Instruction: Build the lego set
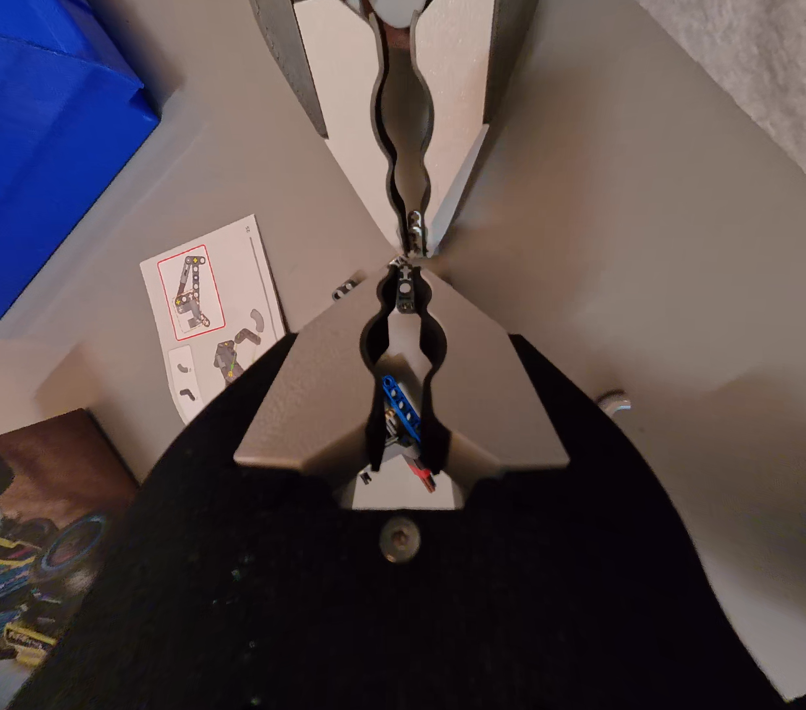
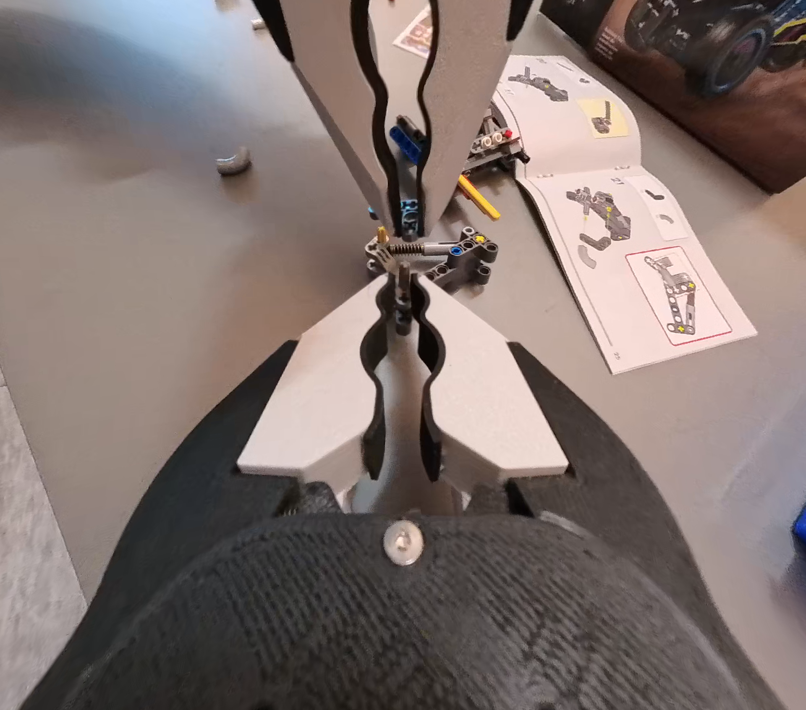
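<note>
At the centre of both wrist views, the left gripper (image 1: 403,274) and right gripper (image 2: 403,283) met tip to tip, each clenched on the small suspension assembly (image 2: 436,253), which looked light and rigid but best pinched by its stiff beams, not its spring.

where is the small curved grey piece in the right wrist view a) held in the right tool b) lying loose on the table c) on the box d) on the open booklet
b: the curved grey piece lies alone on the grey table, apart from both tools and the booklet.
</note>
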A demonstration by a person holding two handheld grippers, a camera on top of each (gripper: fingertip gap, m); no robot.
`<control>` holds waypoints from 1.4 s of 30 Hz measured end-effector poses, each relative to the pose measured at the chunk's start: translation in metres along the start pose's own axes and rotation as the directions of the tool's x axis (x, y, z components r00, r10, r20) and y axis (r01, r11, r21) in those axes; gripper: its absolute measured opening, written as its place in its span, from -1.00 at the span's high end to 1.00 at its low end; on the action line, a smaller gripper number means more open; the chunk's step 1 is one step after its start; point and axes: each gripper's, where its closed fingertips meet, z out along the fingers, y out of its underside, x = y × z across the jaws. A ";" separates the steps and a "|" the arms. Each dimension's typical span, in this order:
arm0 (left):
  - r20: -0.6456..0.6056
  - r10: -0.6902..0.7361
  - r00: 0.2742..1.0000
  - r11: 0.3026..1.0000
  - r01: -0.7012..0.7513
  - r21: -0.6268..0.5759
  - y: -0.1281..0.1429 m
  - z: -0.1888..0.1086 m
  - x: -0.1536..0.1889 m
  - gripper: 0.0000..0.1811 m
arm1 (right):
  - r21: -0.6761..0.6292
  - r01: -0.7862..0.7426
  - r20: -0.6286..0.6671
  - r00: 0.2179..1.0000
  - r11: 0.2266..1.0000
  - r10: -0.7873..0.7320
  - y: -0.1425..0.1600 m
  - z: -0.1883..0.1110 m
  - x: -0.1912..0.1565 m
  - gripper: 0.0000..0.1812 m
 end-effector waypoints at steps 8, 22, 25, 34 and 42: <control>-0.018 0.028 0.999 0.999 -0.028 -0.030 0.000 0.009 0.002 0.96 | 0.001 -0.027 0.011 1.000 1.000 0.027 0.000 0.000 0.001 0.98; -0.054 -0.048 0.997 0.999 0.046 -0.029 -0.003 0.013 0.003 0.96 | -0.013 -0.038 -0.027 0.999 0.999 0.038 0.002 0.001 0.006 0.97; -0.043 -0.063 0.997 0.998 0.063 -0.015 0.000 0.014 0.003 0.96 | -0.024 -0.037 -0.025 0.999 0.999 0.037 0.003 0.002 0.005 0.97; 0.066 -0.004 0.998 0.997 -0.001 0.075 0.000 0.012 -0.002 0.96 | -0.010 -0.072 0.005 0.997 0.997 0.072 0.002 0.001 0.005 0.97; 0.011 -0.078 0.997 0.965 0.072 0.253 -0.004 0.013 0.001 0.96 | -0.015 -0.074 0.007 0.997 0.997 0.074 0.002 0.001 0.005 0.97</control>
